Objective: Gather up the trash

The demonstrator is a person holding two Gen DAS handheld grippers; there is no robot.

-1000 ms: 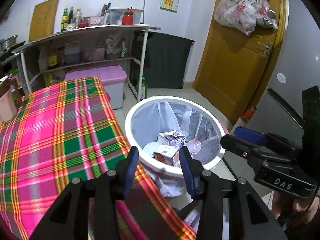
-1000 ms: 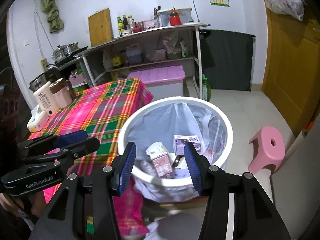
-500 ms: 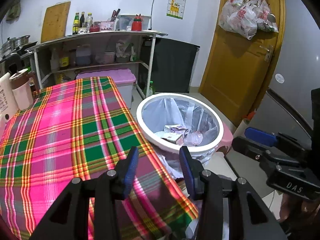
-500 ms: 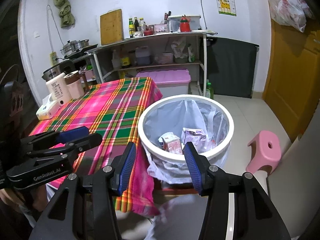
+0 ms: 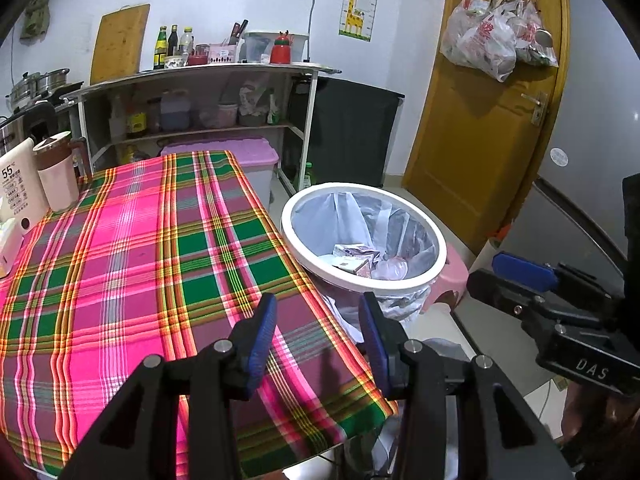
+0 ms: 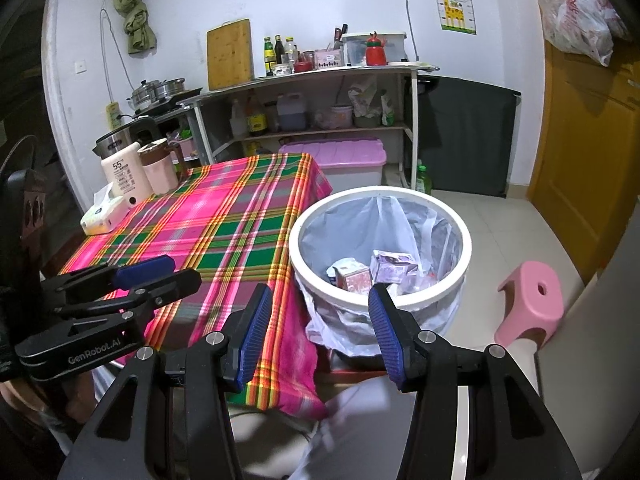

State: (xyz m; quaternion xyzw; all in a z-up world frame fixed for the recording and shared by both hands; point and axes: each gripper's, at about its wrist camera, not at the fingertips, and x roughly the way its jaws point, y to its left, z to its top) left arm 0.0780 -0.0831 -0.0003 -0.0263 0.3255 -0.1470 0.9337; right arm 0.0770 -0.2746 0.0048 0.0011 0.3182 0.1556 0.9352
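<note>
The left gripper and the right gripper are both gaping with nothing between their blue pads. The round white bag-lined trash bin is standing just beside the plaid-covered desk, holding crumpled cartons and wrappers.

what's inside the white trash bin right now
The white trash bin holds a clear liner bag, a reddish carton, a purple carton and crumpled clear plastic. Anything beneath them is covered.
</note>
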